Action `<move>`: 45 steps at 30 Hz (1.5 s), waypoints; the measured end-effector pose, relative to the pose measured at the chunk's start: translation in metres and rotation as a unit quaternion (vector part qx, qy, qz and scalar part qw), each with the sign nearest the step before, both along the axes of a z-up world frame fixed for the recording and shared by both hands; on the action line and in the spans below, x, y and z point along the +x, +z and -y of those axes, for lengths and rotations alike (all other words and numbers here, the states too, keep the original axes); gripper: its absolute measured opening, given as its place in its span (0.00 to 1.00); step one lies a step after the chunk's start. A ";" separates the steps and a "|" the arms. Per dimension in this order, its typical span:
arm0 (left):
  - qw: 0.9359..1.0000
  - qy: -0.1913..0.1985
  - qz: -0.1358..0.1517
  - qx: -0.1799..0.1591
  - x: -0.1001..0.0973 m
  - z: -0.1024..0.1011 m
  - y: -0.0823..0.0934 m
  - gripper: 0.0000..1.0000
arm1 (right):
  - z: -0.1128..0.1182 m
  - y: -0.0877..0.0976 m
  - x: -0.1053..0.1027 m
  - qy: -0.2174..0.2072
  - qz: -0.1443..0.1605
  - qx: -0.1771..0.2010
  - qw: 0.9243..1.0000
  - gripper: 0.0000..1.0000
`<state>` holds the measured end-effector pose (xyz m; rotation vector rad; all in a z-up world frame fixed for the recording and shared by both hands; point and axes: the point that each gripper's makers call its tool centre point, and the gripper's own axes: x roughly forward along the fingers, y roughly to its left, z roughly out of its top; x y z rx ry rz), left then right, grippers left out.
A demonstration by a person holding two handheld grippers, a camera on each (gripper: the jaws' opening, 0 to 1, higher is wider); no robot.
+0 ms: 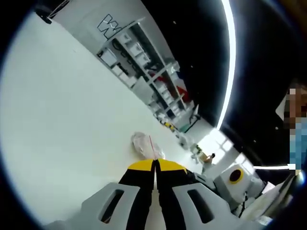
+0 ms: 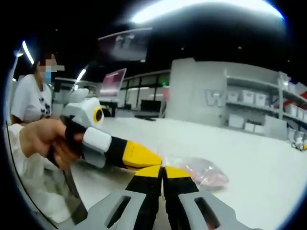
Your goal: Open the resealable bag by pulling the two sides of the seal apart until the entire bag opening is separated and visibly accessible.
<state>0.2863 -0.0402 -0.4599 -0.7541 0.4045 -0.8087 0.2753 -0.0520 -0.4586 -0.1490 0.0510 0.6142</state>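
Observation:
A clear resealable bag (image 1: 145, 144) with a thin red seal line hangs just past my left gripper (image 1: 156, 165), whose yellow-tipped jaws are pressed together on its near edge. In the right gripper view the bag (image 2: 204, 171) shows as crumpled clear plastic with pink inside, spreading to the right of my right gripper (image 2: 162, 169). That gripper's jaws are shut on the bag's left end. The left gripper (image 2: 154, 159) comes in from the left, held by a hand (image 2: 45, 139), and its yellow tip meets the right gripper's tips at the bag.
A broad white table (image 1: 67, 120) lies under the bag. Shelving with white bins (image 1: 144, 62) stands beyond it, seen again as shelves (image 2: 259, 120) at the far right. A person in a white shirt (image 2: 29, 103) stands close on the left.

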 end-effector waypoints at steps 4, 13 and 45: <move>1.000 0.000 0.002 0.002 0.000 0.000 0.000 0.01 | 0.000 0.000 0.000 0.000 0.000 0.001 1.000 0.00; 1.000 0.002 0.002 0.002 0.000 0.001 0.000 0.01 | 0.001 0.000 0.000 0.000 0.002 0.002 1.000 0.00; 1.000 -0.003 0.020 0.012 -0.001 0.002 0.002 0.11 | 0.006 0.004 -0.001 0.007 -0.001 0.046 0.999 0.00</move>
